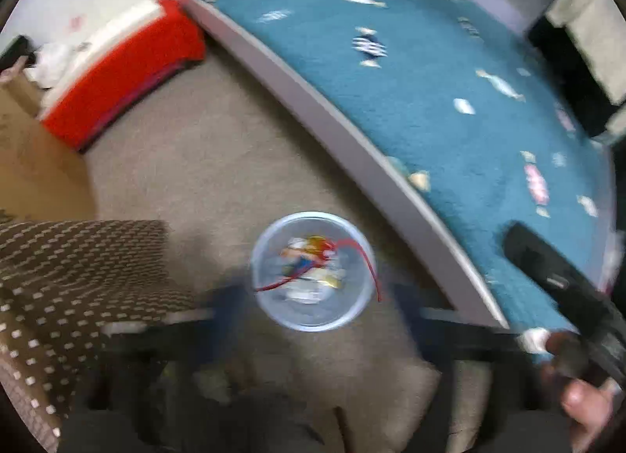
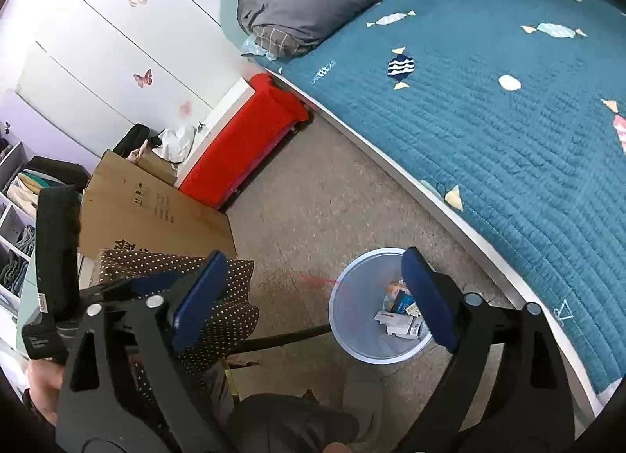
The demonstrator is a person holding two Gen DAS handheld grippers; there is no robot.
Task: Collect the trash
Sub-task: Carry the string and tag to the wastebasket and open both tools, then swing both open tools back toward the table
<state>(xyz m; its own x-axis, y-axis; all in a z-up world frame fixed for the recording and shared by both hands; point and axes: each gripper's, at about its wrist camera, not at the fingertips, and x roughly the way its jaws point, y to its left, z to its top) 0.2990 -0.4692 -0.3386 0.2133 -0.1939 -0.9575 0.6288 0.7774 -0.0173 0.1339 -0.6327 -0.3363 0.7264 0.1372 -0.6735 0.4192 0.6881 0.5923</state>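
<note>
Fingers of the right gripper (image 2: 313,296) stand wide apart and hold nothing, the blue pads (image 2: 199,298) framing a pale bin (image 2: 354,347) on the carpet (image 2: 313,198) just beside the bed (image 2: 489,101). The left gripper (image 1: 317,308) is smeared by motion blur, so how far it is open cannot be told. Inside the bin lie crumpled wrappers (image 2: 399,320) and a red string (image 1: 364,253) draped over its rim: light, soft scraps that likely crush easily. The thin plastic bin seems light and best pinched at the rim
</note>
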